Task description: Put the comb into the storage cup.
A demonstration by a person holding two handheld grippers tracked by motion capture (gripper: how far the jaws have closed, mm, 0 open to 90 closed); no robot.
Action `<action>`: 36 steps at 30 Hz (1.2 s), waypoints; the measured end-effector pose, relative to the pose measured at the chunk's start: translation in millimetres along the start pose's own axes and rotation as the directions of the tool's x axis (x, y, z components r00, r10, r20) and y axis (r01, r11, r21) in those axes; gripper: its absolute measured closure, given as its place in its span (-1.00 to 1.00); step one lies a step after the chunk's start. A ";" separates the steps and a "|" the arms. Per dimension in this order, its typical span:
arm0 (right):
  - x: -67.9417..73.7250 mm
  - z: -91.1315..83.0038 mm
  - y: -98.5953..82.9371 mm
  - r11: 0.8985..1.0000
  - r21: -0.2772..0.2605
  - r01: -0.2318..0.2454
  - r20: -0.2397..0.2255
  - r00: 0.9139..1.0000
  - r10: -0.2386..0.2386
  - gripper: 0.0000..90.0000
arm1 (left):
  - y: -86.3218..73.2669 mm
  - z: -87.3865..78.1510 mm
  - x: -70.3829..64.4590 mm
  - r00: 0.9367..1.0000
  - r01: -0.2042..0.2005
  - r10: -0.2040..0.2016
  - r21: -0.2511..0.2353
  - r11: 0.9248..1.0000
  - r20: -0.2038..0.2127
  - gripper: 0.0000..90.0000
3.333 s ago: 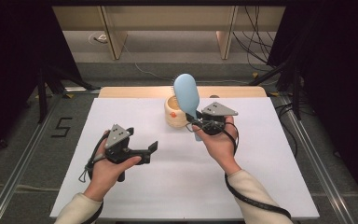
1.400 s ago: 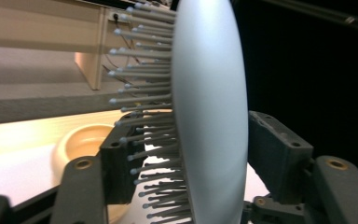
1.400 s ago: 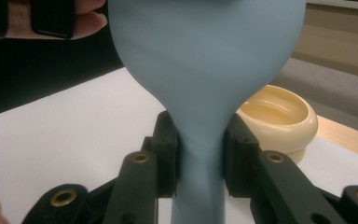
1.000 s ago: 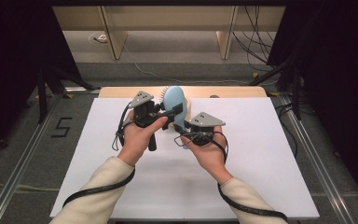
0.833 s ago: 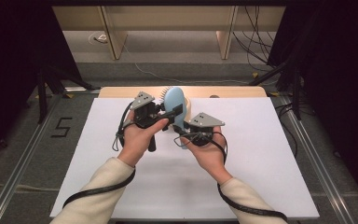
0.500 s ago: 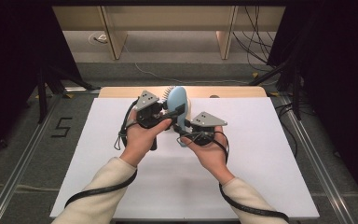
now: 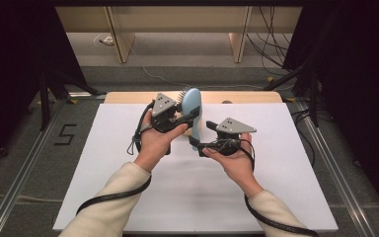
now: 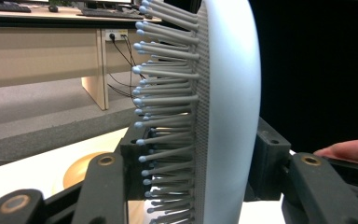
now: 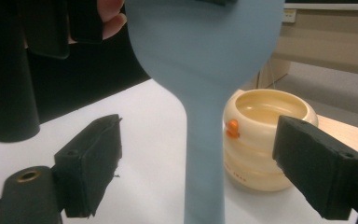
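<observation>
**Left gripper clamps the brush head, right gripper stands wide at the handle**

The left gripper [image 7: 191, 114] is clenched on the head of the pale blue hairbrush [image 7: 192, 106], one jaw pressed among the grey bristles [image 8: 168, 116] and the other against the smooth back (the left gripper view shows both pads hard against it). The brush is held upright above the far middle of the white bench [image 7: 128, 207], bristles facing left. The right gripper [image 7: 201, 137] sits just right of and nearer than the left, its jaws spread apart on either side of the brush handle [image 9: 204, 154], neither pad touching it in the right gripper view. Beyond the handle a cream ribbed pot [image 9: 265, 140] with a small orange knob stands on the bench, close to its far wooden edge.
</observation>
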State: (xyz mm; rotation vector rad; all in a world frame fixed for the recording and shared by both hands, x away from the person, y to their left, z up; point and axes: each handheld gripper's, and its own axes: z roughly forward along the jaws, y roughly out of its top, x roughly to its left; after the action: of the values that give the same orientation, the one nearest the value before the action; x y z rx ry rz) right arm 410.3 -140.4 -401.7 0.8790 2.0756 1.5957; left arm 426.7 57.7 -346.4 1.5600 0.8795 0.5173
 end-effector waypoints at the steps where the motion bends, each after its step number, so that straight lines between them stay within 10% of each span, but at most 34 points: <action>1: -1.3 -1.9 -1.1 1.000 -0.003 0.002 -0.003 1.000 -0.002 -0.64 | 0.2 0.5 -0.1 1.000 -0.005 0.005 -0.002 1.000 -0.003 0.12; 36: -24.0 -63.0 -26.6 1.000 -0.002 0.023 0.050 0.999 -0.023 -0.75 | 10.1 9.4 11.3 0.999 -0.038 0.037 -0.021 0.999 -0.037 0.11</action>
State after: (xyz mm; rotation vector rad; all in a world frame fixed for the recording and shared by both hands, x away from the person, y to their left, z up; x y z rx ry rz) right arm 381.4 -206.3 -411.1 0.8812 2.0418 1.5490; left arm 443.1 60.5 -340.1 1.5536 0.8713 0.5827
